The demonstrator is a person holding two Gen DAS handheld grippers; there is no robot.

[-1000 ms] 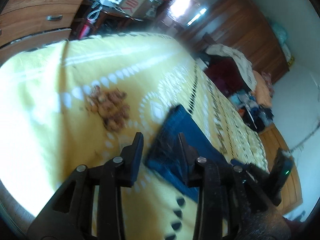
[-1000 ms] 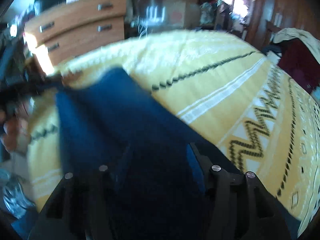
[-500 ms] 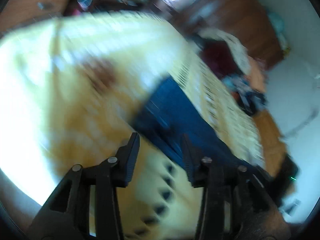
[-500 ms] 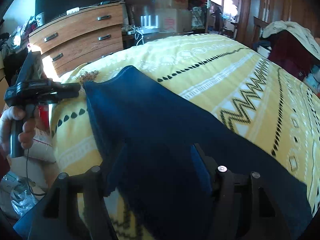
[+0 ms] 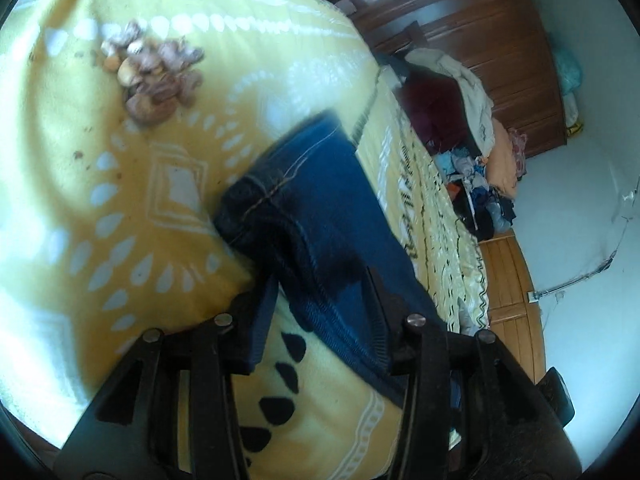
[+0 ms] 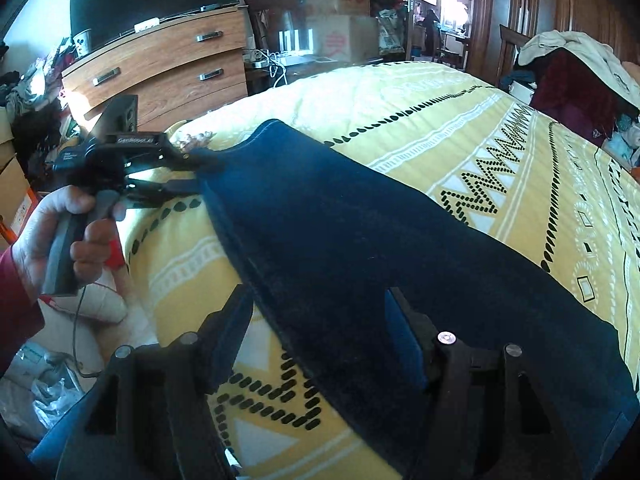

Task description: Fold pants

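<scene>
Dark blue pants (image 6: 360,240) lie folded lengthwise on a yellow patterned bedspread (image 6: 480,128). In the left wrist view the hem end of the pants (image 5: 312,200) lies between my open left gripper's fingers (image 5: 320,304). The right wrist view shows that left gripper (image 6: 188,172) at the far corner of the pants, jaws apart around the hem edge. My right gripper (image 6: 320,328) is open, its fingers astride the near edge of the pants, with nothing clamped.
A heap of brown nut-like bits (image 5: 156,72) lies on the bedspread beyond the hem. A wooden dresser (image 6: 160,68) with a TV stands behind the bed. Clothes pile on a chair (image 6: 580,76) at the right. Bags clutter the floor at the left (image 6: 48,380).
My left gripper has moved forward onto the pants hem, which now lies between its fingers. The pants have settled flat, and the right gripper stays open over the near edge.
</scene>
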